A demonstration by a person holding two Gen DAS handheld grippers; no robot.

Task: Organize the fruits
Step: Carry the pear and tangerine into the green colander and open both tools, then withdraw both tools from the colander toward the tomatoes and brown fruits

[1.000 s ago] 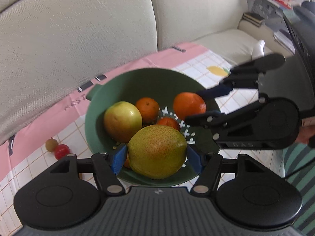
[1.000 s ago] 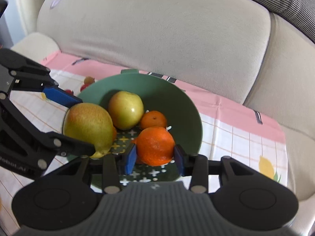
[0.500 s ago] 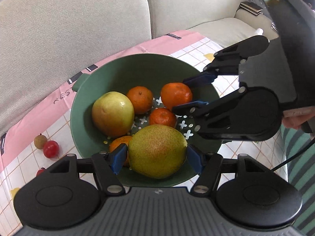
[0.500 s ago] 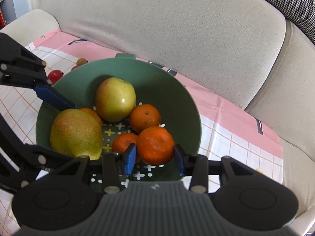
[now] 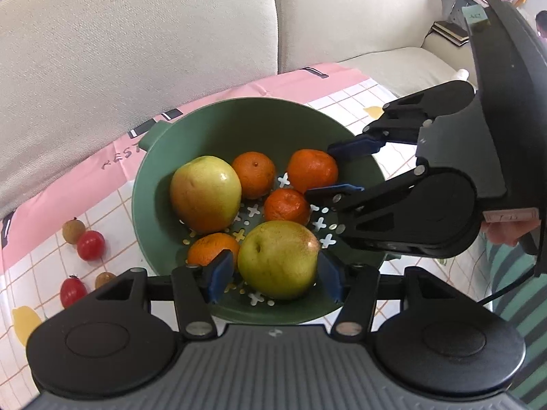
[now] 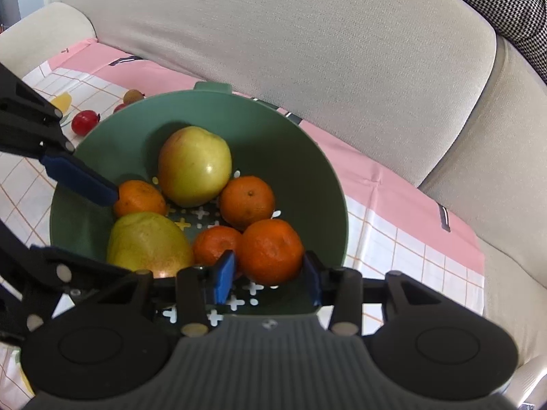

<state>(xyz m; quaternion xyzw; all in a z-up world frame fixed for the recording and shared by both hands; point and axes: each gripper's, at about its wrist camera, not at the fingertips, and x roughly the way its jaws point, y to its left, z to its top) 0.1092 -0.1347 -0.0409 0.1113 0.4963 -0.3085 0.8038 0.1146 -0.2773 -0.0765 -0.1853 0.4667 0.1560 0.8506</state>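
Two identical handheld grippers, each matte black plastic: the left gripper point(image 5: 277, 273) and right gripper point(image 6: 266, 275) share a ribbed grey-black central body stamped with a small pale logo, flanked by two round housings with recessed oval discs. Angular black linkage arms pivot on silver screws and end in blue rubber finger pads point(image 5: 218, 275). A thin black cable point(image 5: 506, 290) trails from the right unit, where bare fingertips of the person's right hand point(image 5: 506, 232) show at its handle.

beige sofa point(image 5: 171, 34) | pink checked cloth point(image 6: 393, 232) | books point(image 5: 449, 30) | houndstooth cushion point(image 6: 512, 7)
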